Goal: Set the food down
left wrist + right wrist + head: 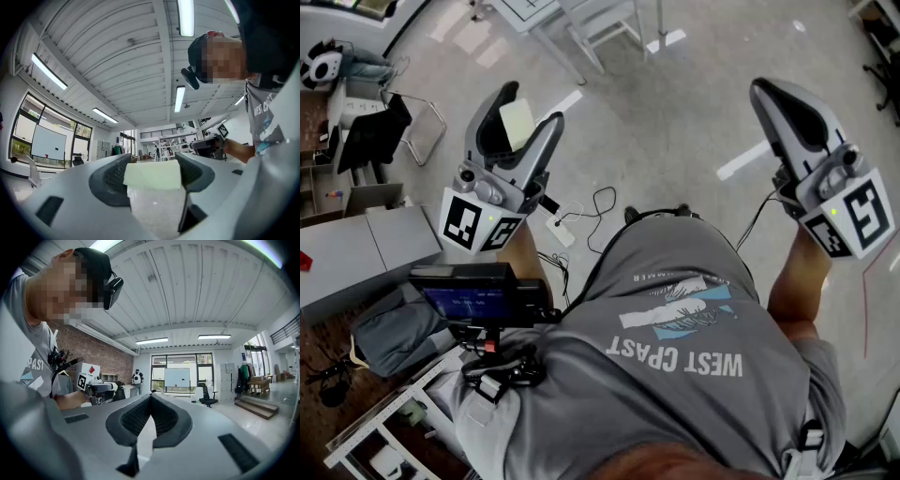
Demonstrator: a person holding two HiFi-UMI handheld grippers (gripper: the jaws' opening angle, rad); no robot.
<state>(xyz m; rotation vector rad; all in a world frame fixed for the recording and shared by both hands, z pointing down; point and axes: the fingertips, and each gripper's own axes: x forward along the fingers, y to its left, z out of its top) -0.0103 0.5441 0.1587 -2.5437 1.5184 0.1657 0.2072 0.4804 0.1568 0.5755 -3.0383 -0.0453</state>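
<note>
The food is a pale yellow-green block [517, 122] and my left gripper [530, 105] is shut on it, held up in front of the person's chest. In the left gripper view the block [152, 176] fills the gap between the two dark pads [112, 178], touching both, with the left gripper [152, 160] pointing slightly upward across the room. My right gripper [761, 89] is raised on the other side. Its jaws meet at the tip in the right gripper view [151, 397], with nothing between them.
Below is a grey floor [675, 122] with white tape marks [744, 160], a black cable [602, 202] and a white adapter [560, 231]. Grey cabinets [356, 253] and a chair [394, 131] stand at the left, table legs [581, 37] at the top.
</note>
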